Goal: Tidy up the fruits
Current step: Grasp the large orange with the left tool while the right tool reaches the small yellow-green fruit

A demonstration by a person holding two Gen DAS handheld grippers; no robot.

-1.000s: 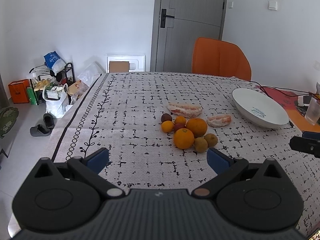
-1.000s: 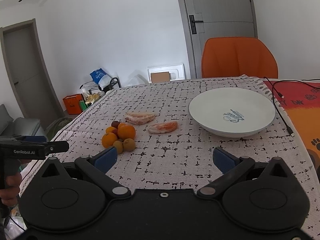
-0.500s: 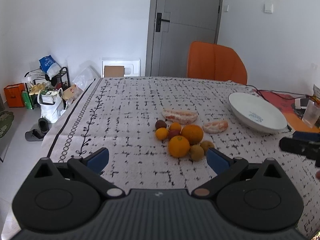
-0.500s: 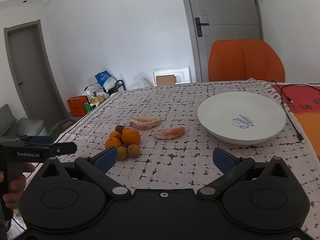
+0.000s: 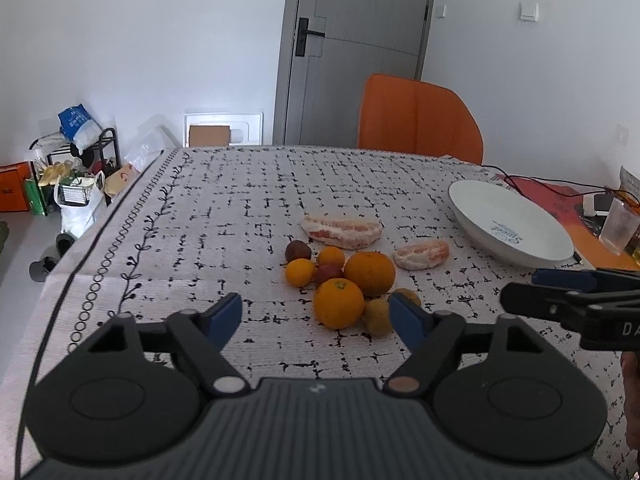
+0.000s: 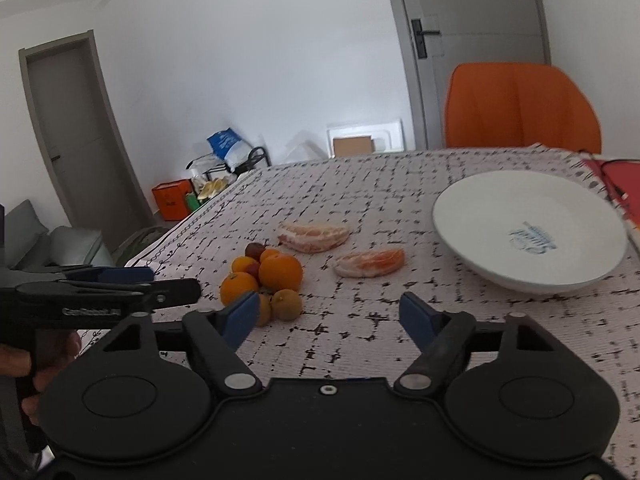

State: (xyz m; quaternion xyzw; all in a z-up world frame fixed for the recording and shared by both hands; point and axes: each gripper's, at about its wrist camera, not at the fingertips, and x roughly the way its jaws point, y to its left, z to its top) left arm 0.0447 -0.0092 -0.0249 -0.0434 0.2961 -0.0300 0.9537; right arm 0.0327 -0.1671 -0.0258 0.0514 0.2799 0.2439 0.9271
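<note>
- Several fruits clustered on the patterned tablecloth (image 5: 240, 216): two big oranges (image 5: 370, 273), two small oranges (image 5: 300, 272), dark reddish fruits (image 5: 297, 250) and two brownish ones (image 5: 376, 317), all touching in one heap.
- Sits just ahead of the left gripper (image 5: 316, 314), nearest fruits between its blue fingertips (image 5: 222, 318) and toward the right one.
- Spread wide, left jaws, holding nothing, level and low over the cloth.
- Lying just beyond the heap: a large peeled citrus segment (image 5: 342, 232) and a smaller segment (image 5: 421, 254), apart from each other.
- Farther right, near the smaller segment: white plate (image 6: 528, 236), bare.
- Held level beside the left, right gripper (image 6: 326, 316) also wide open and holding nothing; heap ahead-left of it, plate ahead-right.
- Seen beyond the table: orange chair (image 5: 416, 120) and grey door (image 5: 356, 48).
</note>
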